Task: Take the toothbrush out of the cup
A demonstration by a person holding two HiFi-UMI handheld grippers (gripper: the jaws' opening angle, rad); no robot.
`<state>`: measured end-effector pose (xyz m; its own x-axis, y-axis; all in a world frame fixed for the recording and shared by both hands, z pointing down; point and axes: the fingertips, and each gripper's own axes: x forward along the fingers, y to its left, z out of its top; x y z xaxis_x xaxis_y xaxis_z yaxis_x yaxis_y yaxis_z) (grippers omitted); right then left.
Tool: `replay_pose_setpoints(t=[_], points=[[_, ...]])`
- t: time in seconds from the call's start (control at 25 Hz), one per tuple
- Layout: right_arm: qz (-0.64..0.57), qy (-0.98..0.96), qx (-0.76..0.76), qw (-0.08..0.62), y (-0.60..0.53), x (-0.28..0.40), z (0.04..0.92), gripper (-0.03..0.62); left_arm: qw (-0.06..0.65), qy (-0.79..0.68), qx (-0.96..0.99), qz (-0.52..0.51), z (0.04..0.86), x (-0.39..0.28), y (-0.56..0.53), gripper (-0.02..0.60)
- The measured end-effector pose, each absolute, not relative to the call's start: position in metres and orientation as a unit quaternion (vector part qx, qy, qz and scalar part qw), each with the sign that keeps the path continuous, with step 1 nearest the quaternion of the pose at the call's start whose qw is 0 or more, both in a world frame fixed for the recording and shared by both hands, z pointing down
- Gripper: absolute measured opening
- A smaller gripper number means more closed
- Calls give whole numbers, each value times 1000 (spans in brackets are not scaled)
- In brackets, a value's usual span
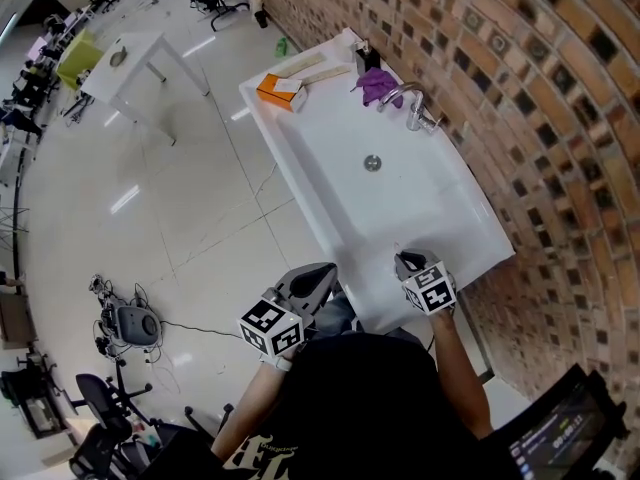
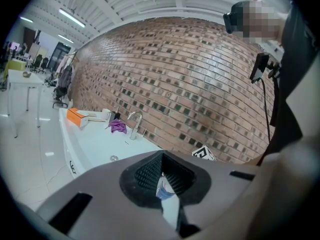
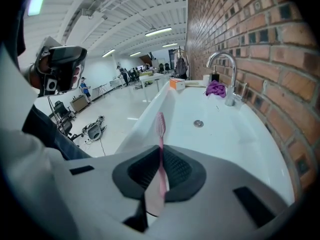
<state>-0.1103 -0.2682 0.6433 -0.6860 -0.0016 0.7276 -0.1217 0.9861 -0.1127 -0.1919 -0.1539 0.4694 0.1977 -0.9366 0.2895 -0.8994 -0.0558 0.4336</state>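
Observation:
A pink toothbrush (image 3: 161,134) stands upright between the ribbed pads of my right gripper (image 3: 161,171), bristle head up and clear of the jaws. That gripper is shut on its handle. In the head view the right gripper (image 1: 408,264) hangs over the near edge of the white sink (image 1: 330,168). My left gripper (image 1: 322,276) sits just left of that edge, its pads (image 2: 150,171) drawn together. Only a pale blue-white sliver shows in the slit and I cannot tell what it is. No cup is plainly in view near either gripper.
At the sink's far end are a chrome faucet (image 1: 405,96), a purple cloth (image 1: 377,85), an orange box (image 1: 280,90), a dark bottle (image 1: 367,56) and a small white container (image 2: 106,113). A brick wall runs along the right. Glossy floor and a white table (image 1: 125,63) lie to the left.

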Motion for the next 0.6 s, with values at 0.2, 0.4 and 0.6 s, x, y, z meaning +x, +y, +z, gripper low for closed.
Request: replay_pose_setpoints(t=[0.2, 0.4, 0.6], points=[[80, -928, 58, 358, -279, -111, 611, 6, 264, -625, 734, -33, 467, -191, -157, -3], [124, -950, 111, 263, -305, -107, 547, 6, 261, -608, 749, -31, 465, -185, -168, -3], [126, -961, 159, 189, -328, -92, 484, 6, 257, -584, 770, -27, 463, -175, -181, -3]])
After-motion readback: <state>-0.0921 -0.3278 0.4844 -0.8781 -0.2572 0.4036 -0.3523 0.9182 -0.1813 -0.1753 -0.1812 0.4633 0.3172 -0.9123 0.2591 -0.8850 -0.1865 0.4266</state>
